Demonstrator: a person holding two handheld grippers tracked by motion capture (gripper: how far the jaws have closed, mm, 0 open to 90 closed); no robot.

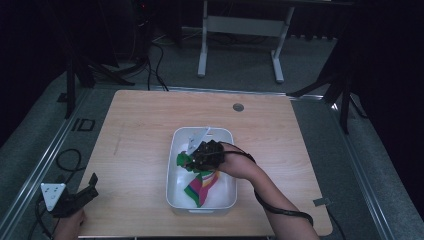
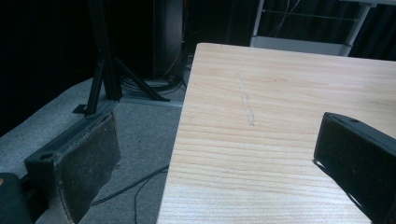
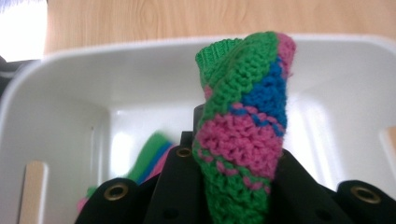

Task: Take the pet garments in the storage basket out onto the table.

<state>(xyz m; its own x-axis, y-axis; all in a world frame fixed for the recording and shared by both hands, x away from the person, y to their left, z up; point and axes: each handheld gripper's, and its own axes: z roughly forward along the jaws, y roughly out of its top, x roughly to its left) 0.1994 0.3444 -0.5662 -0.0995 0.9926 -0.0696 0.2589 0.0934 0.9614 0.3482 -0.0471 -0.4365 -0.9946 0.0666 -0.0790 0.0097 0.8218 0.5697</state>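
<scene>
Right gripper (image 1: 199, 152) reaches from the lower right over the white bin (image 1: 175, 192), forearm angled up-left across the bin's right rim, cable looped around the arm. Its jaws are pinched on a crocheted cloth (image 3: 243, 135) in green, pink and blue; in the right gripper view the cloth stands up between the two black jaws, bunched into a narrow roll, the bin's far wall behind it. From the high view the rest of the cloth (image 1: 202, 185) hangs down from the gripper into the bin, toward the near end. The bin sits at the middle of the wooden table (image 1: 140, 130).

Left gripper (image 1: 87, 189) is low at the table's near-left corner, held in a hand at the edge, jaws spread wide with nothing between them. In the left gripper view its jaws straddle the table edge, grey floor (image 2: 140, 140) and a cable below.
</scene>
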